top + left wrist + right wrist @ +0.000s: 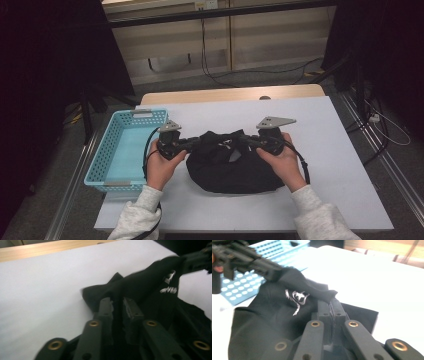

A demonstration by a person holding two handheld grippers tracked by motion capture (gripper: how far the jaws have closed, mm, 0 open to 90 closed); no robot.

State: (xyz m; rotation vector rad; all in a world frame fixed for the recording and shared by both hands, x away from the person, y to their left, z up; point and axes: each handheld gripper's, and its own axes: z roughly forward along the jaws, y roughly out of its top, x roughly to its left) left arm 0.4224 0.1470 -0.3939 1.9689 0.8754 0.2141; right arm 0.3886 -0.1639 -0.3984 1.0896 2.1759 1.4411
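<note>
Lying on the white table sheet [330,165], a black garment [232,172] sits bunched near the sheet's middle, its long axis running from 9 o'clock to 3 o'clock across the high view. At 9 o'clock of it stands a light blue perforated basket [107,155], just beside the left hand [161,167]; nothing lies between cloth and basket. A bare wooden table edge [225,94] shows at 12 o'clock, with cables on the floor beyond. The left gripper [117,305] bites the garment's upper left corner, a fold of cloth pinched between jaws standing slightly apart. The right gripper [331,307] is clenched tight on the upper right corner, black fabric caught in the seam of its jaws. A white printed mark [296,298] faces up between both grips, and the cloth's bulk sags toward 6 o'clock below them
</note>
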